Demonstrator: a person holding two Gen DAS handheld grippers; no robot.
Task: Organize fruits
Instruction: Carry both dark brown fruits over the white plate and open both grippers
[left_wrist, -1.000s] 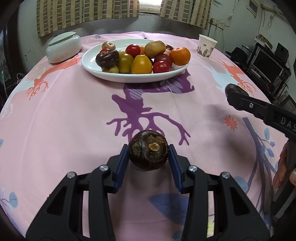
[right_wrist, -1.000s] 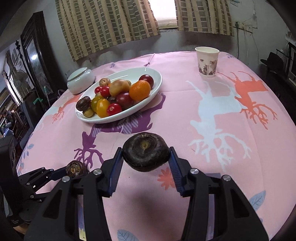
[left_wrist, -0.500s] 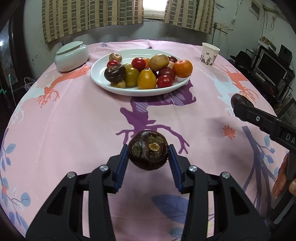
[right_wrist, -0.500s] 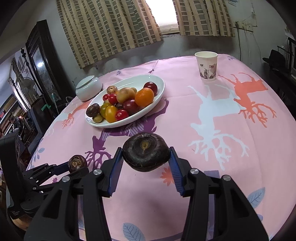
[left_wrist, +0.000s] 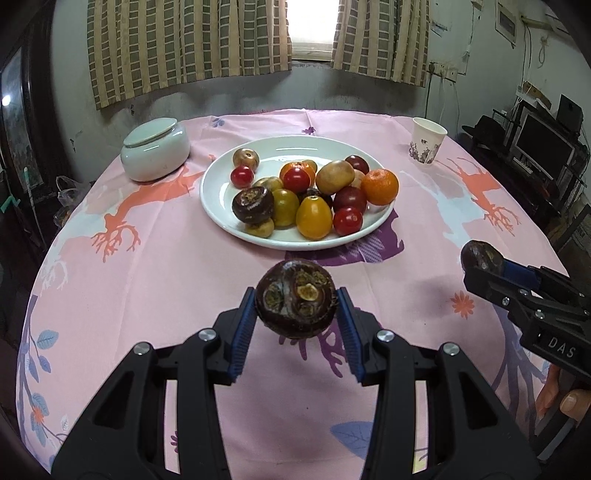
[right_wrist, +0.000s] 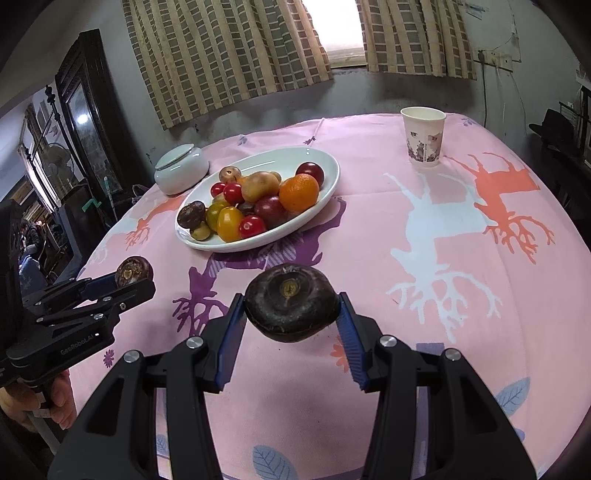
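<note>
A dark brown water chestnut (left_wrist: 295, 310) hangs above the pink tablecloth, with my left gripper (left_wrist: 295, 295) shut on it between the blue pads. My right gripper (right_wrist: 291, 301) is shut on a second, flatter dark water chestnut (right_wrist: 291, 317), also held off the cloth. Each gripper shows in the other's view: the right gripper (left_wrist: 480, 260) at the right edge, the left gripper (right_wrist: 133, 274) at the left. Beyond both, a white oval plate (left_wrist: 221, 210) (right_wrist: 327, 182) holds several fruits: tomatoes, an orange, yellow and brown fruits, and another water chestnut (left_wrist: 253, 205).
A white lidded jar (left_wrist: 155, 155) (right_wrist: 181, 168) stands left of the plate. At the far right a paper cup (left_wrist: 426, 146) (right_wrist: 423, 136) is upright. The round table drops off on all sides; dark furniture and a monitor (left_wrist: 543, 147) stand beyond it.
My left gripper has risen with its water chestnut, so more of the table and wall shows. The right gripper has stayed nearly still with its fruit.
</note>
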